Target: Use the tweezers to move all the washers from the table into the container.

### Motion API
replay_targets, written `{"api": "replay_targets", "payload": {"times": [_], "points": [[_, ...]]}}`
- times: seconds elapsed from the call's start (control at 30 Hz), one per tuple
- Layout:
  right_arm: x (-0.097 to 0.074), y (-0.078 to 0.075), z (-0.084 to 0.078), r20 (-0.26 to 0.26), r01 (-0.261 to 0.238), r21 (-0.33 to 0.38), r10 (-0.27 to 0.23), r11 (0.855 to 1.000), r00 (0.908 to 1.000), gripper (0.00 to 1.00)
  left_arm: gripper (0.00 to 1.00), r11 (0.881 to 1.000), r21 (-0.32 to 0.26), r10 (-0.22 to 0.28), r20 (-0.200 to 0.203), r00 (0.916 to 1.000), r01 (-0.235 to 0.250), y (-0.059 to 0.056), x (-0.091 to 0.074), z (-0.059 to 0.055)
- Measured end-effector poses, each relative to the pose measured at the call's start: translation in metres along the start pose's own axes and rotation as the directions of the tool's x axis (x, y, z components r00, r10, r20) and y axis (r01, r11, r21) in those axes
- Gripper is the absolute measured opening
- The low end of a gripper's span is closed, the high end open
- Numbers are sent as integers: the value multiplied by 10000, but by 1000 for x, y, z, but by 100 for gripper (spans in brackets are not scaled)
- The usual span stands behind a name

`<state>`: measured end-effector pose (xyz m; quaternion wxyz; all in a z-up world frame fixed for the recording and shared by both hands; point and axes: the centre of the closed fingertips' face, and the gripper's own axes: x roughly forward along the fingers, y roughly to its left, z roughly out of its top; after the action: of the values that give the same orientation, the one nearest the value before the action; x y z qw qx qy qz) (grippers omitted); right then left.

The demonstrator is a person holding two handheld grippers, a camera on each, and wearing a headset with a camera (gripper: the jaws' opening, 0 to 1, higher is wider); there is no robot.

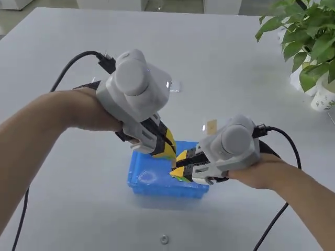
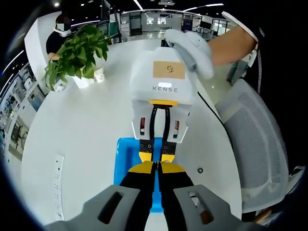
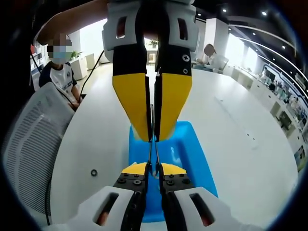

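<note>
Up front, one washer (image 1: 164, 239) lies on the white table (image 1: 84, 219), evidently yet to be moved. Beyond, over the blue container (image 1: 152, 184), the left gripper (image 1: 169, 150) and right gripper (image 1: 179, 165) meet, both apparently clamped on slim tweezers (image 3: 153, 144). The container's contents are unclear.

White round table (image 1: 235, 63), potted plant (image 1: 306, 42), grey mesh chair (image 2: 260, 144), ceiling strip lights (image 2: 204, 6)

Thin tweezers (image 3: 153, 150) between right gripper (image 3: 154, 169) and left gripper (image 3: 153, 138), above blue container (image 3: 192, 159)
</note>
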<state>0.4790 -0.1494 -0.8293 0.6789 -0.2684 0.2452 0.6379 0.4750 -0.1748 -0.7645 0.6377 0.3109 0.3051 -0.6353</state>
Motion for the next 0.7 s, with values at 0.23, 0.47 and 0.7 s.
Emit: {"api": "replay_targets", "payload": {"times": [0.23, 0.47, 0.7], "points": [[9, -3, -8, -113, -177, 103, 179, 9998, 9998, 10, 6, 9999, -121, -67, -25, 10000, 67, 4, 7, -8], [16, -5, -15, -241, -332, 141, 335, 9994, 9991, 10, 6, 9997, -234, -107, -38, 9999, 106, 8, 15, -16], [20, -7, -19, -253, -398, 113, 401, 9991, 9989, 10, 6, 9997, -244, -96, -133, 9999, 92, 10, 19, -20]]}}
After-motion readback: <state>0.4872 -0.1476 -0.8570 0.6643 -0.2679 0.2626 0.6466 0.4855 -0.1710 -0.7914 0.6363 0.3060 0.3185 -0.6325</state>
